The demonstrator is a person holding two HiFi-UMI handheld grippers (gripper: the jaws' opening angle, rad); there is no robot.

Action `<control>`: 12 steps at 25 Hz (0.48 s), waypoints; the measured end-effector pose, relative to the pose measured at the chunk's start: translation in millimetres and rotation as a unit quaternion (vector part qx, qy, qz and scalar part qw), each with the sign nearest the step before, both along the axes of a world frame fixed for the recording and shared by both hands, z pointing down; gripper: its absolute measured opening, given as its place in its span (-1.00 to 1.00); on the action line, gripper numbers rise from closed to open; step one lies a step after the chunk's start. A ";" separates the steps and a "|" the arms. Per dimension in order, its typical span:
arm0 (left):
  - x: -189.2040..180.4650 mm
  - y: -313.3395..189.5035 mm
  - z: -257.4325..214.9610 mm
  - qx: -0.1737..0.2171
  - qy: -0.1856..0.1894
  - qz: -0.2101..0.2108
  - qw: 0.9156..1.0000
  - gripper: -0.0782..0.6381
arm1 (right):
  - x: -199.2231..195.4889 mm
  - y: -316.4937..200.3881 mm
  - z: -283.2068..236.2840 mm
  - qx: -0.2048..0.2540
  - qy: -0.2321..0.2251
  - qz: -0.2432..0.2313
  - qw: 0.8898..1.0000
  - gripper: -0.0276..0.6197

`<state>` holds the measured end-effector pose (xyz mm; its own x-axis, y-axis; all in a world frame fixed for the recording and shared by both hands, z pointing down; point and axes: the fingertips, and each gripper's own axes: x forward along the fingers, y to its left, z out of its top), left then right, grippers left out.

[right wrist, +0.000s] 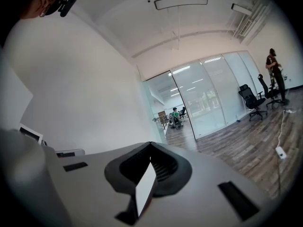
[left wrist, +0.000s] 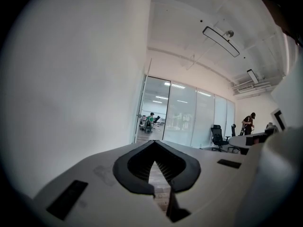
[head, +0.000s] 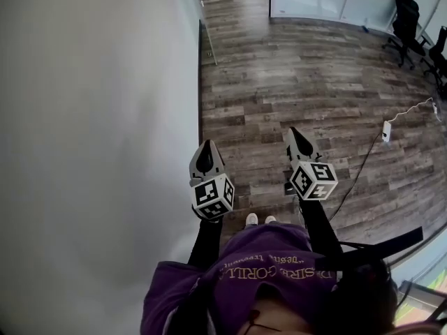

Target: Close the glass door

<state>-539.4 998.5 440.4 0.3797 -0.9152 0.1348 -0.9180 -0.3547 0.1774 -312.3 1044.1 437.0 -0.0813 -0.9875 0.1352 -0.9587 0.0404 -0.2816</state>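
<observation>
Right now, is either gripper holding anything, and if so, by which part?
Nothing is held. The left gripper and the right gripper are both shut with nothing between their jaws, out over the wooden floor.

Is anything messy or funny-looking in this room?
Nothing broken. A white plug box and its cord lie loose across the wooden floor, and the glass door far ahead seems to stand open.

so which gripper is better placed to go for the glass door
Left, probably. The left gripper rides beside the white wall, in line with the glass door ahead; the right gripper sits further out. Both are shut, empty and far off.
</observation>
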 end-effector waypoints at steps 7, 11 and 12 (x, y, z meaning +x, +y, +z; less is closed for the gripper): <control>0.1 -27.8 36.0 -0.014 -0.004 0.004 1.000 -0.78 | -2.0 -23.8 17.5 -0.004 0.017 0.016 1.000 -0.92; 12.2 -73.3 32.4 0.000 0.012 -0.006 1.000 -0.78 | 12.7 -68.6 22.8 -0.002 0.030 0.011 1.000 -0.92; 18.4 -86.6 37.1 -0.008 0.014 -0.002 1.000 -0.78 | 15.8 -84.0 26.3 -0.002 0.026 0.007 1.000 -0.92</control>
<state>-521.0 911.9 477.5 0.3807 -0.9143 0.1384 -0.9136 -0.3488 0.2089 -296.4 960.1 463.3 -0.0600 -0.9881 0.1419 -0.9727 0.0259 -0.2308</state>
